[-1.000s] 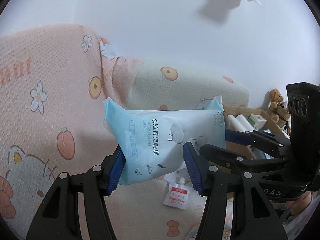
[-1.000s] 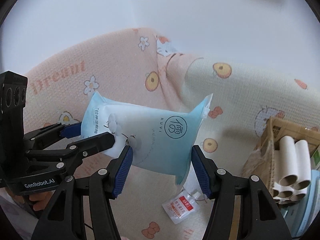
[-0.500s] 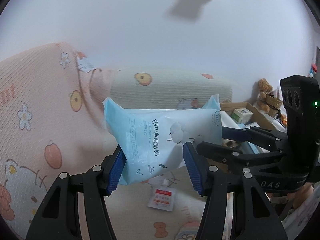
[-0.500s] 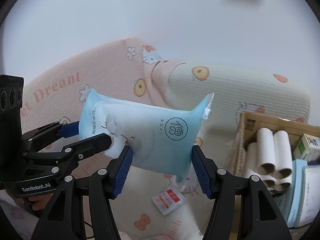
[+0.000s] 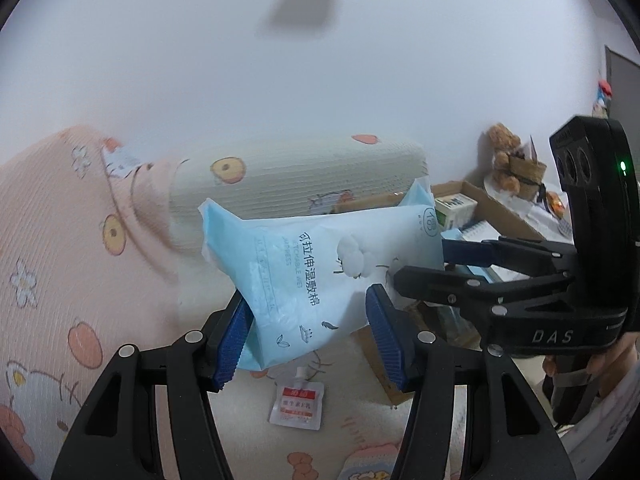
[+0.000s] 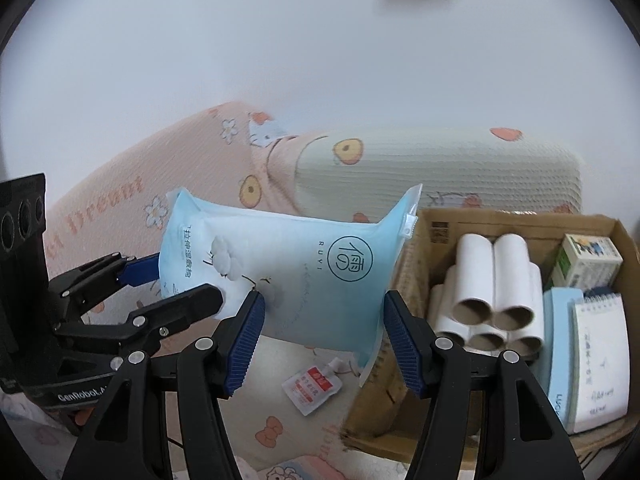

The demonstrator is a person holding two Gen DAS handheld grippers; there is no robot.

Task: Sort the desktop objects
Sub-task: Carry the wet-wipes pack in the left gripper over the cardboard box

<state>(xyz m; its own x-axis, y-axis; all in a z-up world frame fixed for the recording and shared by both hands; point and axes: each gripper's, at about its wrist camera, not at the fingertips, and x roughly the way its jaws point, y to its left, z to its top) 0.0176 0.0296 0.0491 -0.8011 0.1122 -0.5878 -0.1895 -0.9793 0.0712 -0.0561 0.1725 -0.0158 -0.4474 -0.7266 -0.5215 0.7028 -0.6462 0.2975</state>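
Observation:
A light blue pack of cotton pads [image 5: 320, 276] hangs in the air, held by both grippers at once. My left gripper [image 5: 308, 340] is shut on its left part. My right gripper [image 6: 320, 338] is shut on its right part [image 6: 304, 280]. Each gripper shows in the other's view: the right one [image 5: 420, 264] from the right, the left one [image 6: 176, 284] from the left. The pack is just left of an open cardboard box [image 6: 440, 220]. A small white and red sachet [image 6: 312, 385] lies on the bed below.
The box holds several white paper-roll cores [image 6: 488, 292], a small carton [image 6: 588, 264], a blue pack [image 6: 558, 344] and a notepad [image 6: 600, 352]. Pink and cream cartoon-print bedding and pillows [image 6: 440, 176] lie behind. A teddy bear in a basket [image 5: 512, 160] sits far right.
Both grippers have carried the pack to the right, toward the cardboard box, which now fills more of the right wrist view. The grip on the pack is unchanged.

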